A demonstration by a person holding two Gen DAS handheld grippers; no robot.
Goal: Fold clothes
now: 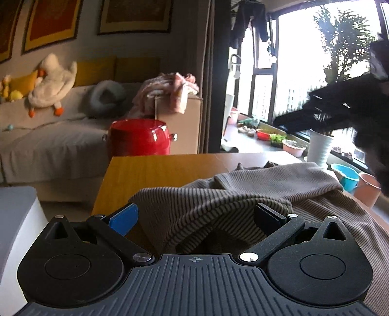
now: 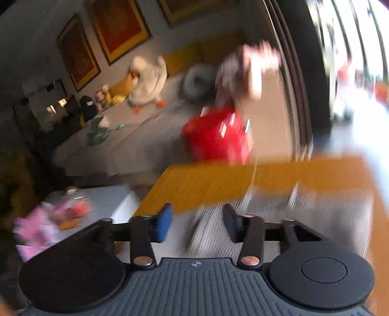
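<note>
Ribbed sweater: brown-grey knit, bunched on your wooden table, its long run going from near left toward far right.
Left gripper: your fingers spread wide, a fold of sweater lying between them.
Right gripper: fingers apart, nothing clearly pinched.
Hard to read: your right view is smeared; the cloth there is probably the same sweater.

I see a grey sofa along the wall w/ framed pictures above it, and a red stool stands beside a wooden table. Strong daylight comes thru a big window at right, w/ potted plants near it.
</note>
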